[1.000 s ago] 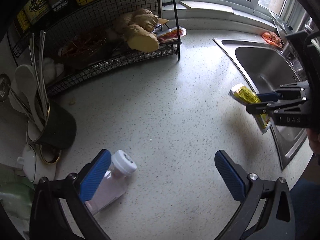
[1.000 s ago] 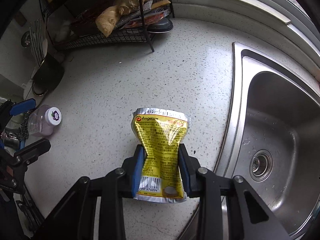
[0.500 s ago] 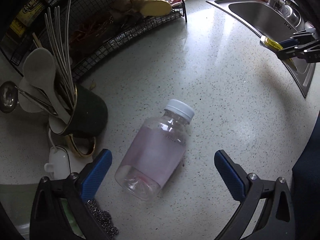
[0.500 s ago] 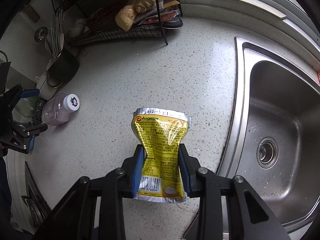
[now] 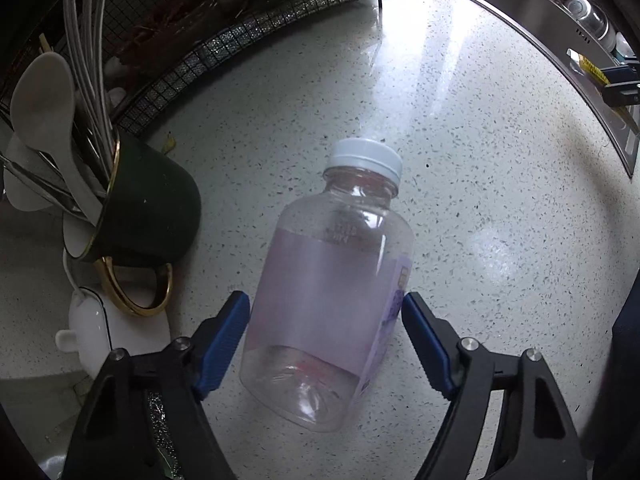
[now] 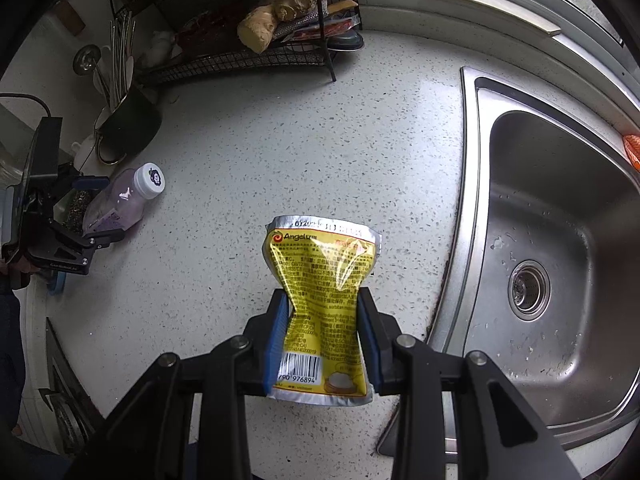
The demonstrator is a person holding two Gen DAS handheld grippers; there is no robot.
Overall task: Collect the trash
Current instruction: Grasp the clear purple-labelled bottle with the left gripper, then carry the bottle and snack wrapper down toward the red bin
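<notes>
A clear plastic bottle (image 5: 332, 280) with a white cap and a pale purple label lies on its side on the speckled counter (image 5: 460, 200). My left gripper (image 5: 326, 320) points down over its lower half. Its jaws are closing, with the bottle between the blue pads (image 5: 224, 340); the right pad is at the label's edge and a thin gap shows on the left. In the right wrist view the bottle (image 6: 124, 196) and left gripper (image 6: 98, 210) sit at far left. My right gripper (image 6: 324, 332) is shut on a crumpled yellow pouch (image 6: 320, 264), held above the counter near the sink (image 6: 540, 260).
A dark mug (image 5: 148, 208) full of spoons and chopsticks stands just left of the bottle, with a small white pot (image 5: 92, 320) in front of it. A black wire rack (image 6: 248, 60) with ginger lines the back. A window sill runs behind the sink.
My left gripper has come down over the bottle, which now fills the space between its narrowed jaws. The right gripper, still holding the pouch, has drifted slightly away from the sink's near edge.
</notes>
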